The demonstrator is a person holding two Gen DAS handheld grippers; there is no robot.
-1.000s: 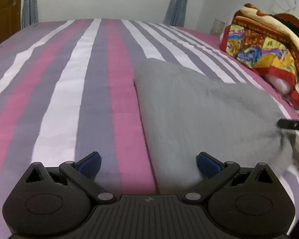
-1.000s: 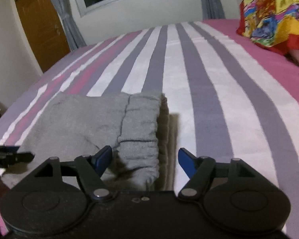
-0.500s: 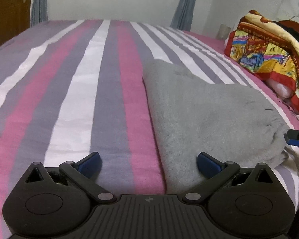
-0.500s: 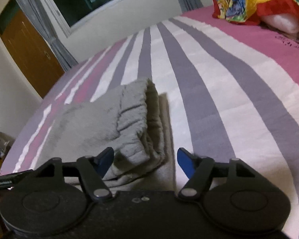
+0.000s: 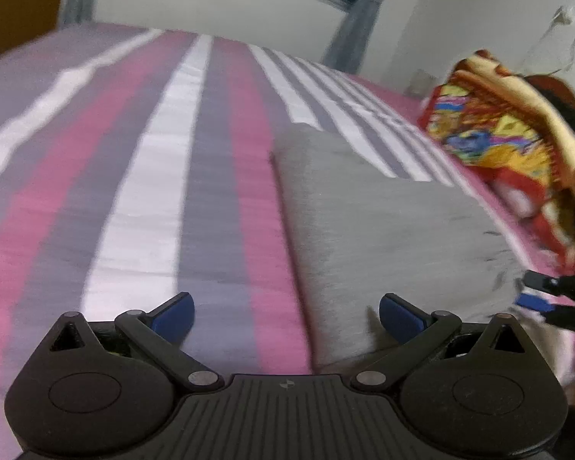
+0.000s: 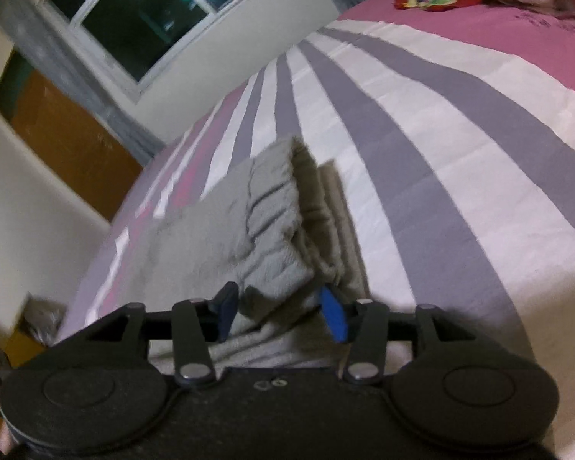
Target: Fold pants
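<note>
The grey pants (image 5: 387,226) lie folded on the striped bedsheet (image 5: 142,199). In the left wrist view my left gripper (image 5: 285,316) is open and empty, its right finger over the pants' near left edge. My right gripper shows at that view's right edge (image 5: 548,299). In the right wrist view my right gripper (image 6: 280,312) has its jaws narrowed around the near corner of the pants' waistband end (image 6: 276,230); cloth sits between the blue pads.
A colourful blanket and pillow (image 5: 510,142) lie at the bed's right side. A window (image 6: 149,27), grey curtains and an orange door (image 6: 69,142) stand beyond the bed. The bed's left edge drops off in the right wrist view.
My right gripper's jaws have closed in from wide open around the pants' waistband corner, and it has tilted. My left gripper has shifted and tilted, staying open.
</note>
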